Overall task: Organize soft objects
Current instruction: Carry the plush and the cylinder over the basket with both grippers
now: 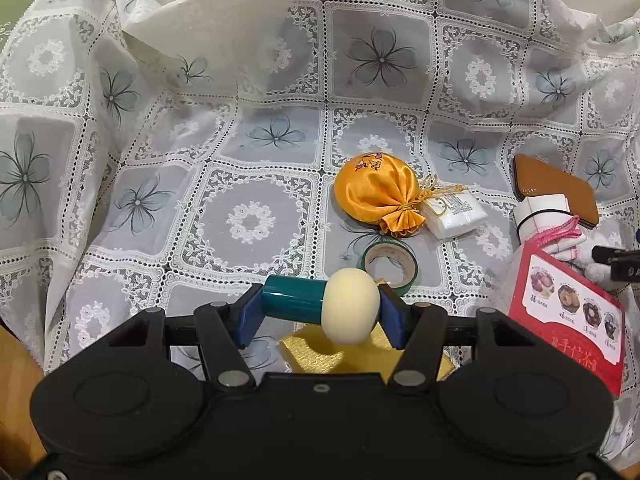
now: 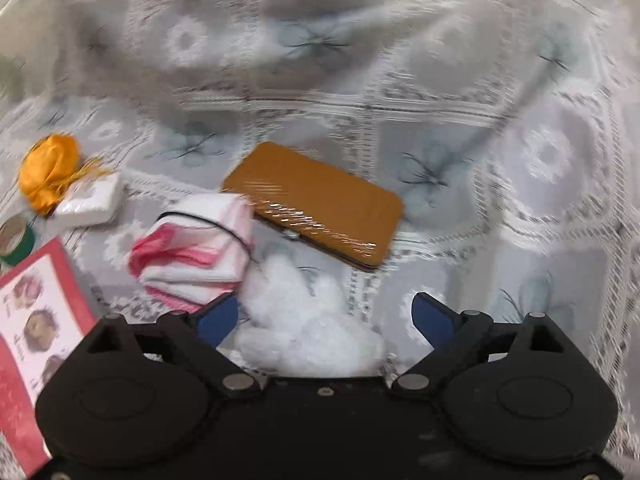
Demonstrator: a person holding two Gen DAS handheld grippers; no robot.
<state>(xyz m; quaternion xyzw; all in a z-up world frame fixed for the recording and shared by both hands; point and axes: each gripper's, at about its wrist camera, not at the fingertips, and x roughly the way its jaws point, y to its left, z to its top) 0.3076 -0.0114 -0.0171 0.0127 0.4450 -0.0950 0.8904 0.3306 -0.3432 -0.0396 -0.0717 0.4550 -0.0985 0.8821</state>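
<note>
Lace tablecloth (image 1: pixel 256 216) covers the whole work surface and bunches up into folds at the back and left, with a strip of bare wood (image 1: pixel 16 392) showing at the lower left edge; the wide middle and left of the cloth lie open, while the right side is crowded. Left gripper (image 1: pixel 320 312) is held low and level over the cloth, jaws clamped end to end on a small toy: a teal cylinder (image 1: pixel 294 300) against the left pad and a cream soft ball (image 1: pixel 351 306) against the right pad. A gold card (image 1: pixel 360 356) lies right under it. Just ahead sits a tape roll (image 1: pixel 390 266), then an orange satin pouch (image 1: pixel 378 194) touching a white tissue pack (image 1: pixel 454 214). A red box (image 1: pixel 568 312) stands close on the right. Right gripper (image 2: pixel 324 316) points forward, jaws spread wide apart, with a white fluffy wad (image 2: pixel 304 320) lying between the pads; contact cannot be told, the view is motion-blurred. Just ahead left is a folded pink-and-white cloth (image 2: pixel 200 240) with a black band round it, overlapping a brown case (image 2: pixel 316 204). Cloth to the right is open.
</note>
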